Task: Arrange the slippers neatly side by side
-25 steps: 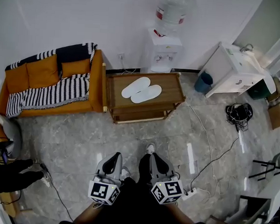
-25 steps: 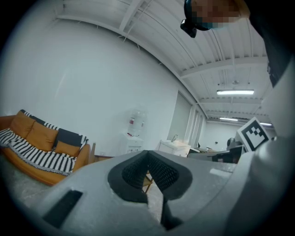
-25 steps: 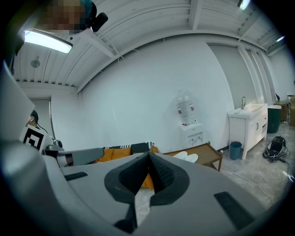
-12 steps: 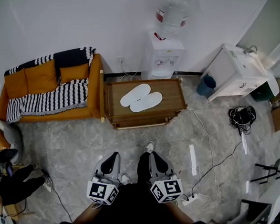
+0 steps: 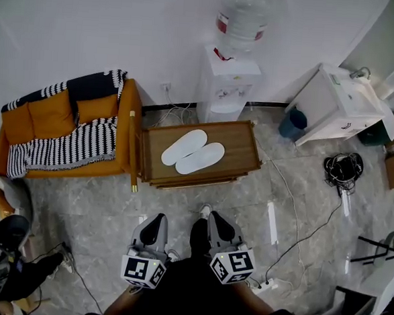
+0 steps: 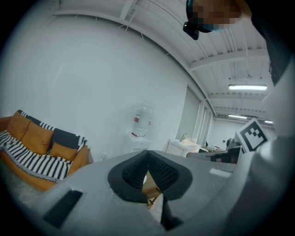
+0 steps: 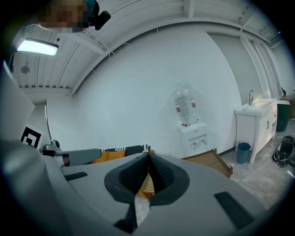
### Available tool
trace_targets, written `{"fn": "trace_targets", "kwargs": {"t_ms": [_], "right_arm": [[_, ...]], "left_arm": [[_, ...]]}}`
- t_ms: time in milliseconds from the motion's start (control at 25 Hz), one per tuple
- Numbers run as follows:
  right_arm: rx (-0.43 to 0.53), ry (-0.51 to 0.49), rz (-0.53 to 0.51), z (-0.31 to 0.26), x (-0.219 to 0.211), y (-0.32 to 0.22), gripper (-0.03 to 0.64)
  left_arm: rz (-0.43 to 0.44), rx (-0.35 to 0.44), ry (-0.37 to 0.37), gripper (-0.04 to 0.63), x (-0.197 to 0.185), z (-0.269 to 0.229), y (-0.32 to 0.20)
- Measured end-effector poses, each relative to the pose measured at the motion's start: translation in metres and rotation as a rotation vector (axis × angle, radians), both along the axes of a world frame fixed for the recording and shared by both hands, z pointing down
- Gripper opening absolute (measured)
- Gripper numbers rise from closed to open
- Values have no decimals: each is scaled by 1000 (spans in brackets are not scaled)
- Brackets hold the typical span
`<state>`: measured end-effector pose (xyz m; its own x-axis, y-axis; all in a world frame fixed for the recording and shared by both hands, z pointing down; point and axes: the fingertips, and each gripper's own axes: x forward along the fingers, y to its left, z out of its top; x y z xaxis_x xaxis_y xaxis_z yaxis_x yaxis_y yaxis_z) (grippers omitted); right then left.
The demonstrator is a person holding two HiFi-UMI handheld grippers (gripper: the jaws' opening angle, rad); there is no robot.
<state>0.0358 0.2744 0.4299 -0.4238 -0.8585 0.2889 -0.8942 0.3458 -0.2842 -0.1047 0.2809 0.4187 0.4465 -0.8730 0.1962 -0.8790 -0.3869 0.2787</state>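
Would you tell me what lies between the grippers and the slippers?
In the head view, bare floor, a shoe tip and the table's near edge lie between the left gripper, the right gripper and the slippers.

Bright, even indoor light. Ceiling tube lights (image 6: 247, 86) glow in both gripper views. Floor (image 5: 92, 207) has glare streaks and soft shadows. Heavy fisheye, dark vignette corners. Close-up jaws blurred.

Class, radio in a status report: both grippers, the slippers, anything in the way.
Left gripper and right gripper shut, empty. White slippers side by side on wooden table, well ahead. Only bare floor between.
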Motion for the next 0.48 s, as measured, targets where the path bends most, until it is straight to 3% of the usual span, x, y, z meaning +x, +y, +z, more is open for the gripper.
{"fn": "trace_targets", "kwargs": {"t_ms": [480], "right_arm": [[-56,-26,-57,9,55,-130,12]], "left_arm": [[-64,-36,-23,12,59,-6,-125]]}}
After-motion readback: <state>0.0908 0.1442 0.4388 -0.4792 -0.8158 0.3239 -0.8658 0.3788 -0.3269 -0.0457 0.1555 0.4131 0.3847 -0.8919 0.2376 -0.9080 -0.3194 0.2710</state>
